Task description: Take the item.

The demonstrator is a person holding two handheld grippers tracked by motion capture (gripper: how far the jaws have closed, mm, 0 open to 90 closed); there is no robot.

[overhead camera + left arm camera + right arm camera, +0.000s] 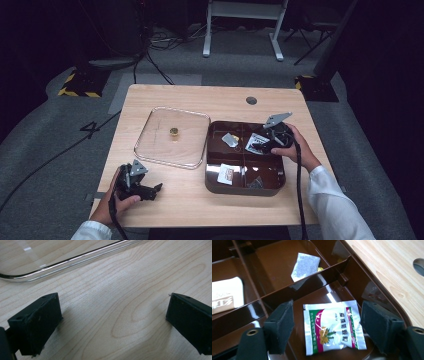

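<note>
Brown tray (215,165): the right gripper (327,322) hovers in its far right corner compartment, jaws apart astride the sachet (332,326), untouched; left gripper (112,322) gapes on the tabletop (120,302).

Left tongs (150,191) sit low at the near-left corner of the table (200,97), hand wrapped around the body, jaws spread wide and pointing along the wood, nothing between them. Right tongs (260,146) reach out over the right half of the table, forearm in a white sleeve angled in from the near-right corner, jaws wide apart and tipped downward, pads pressing on nothing.
</note>
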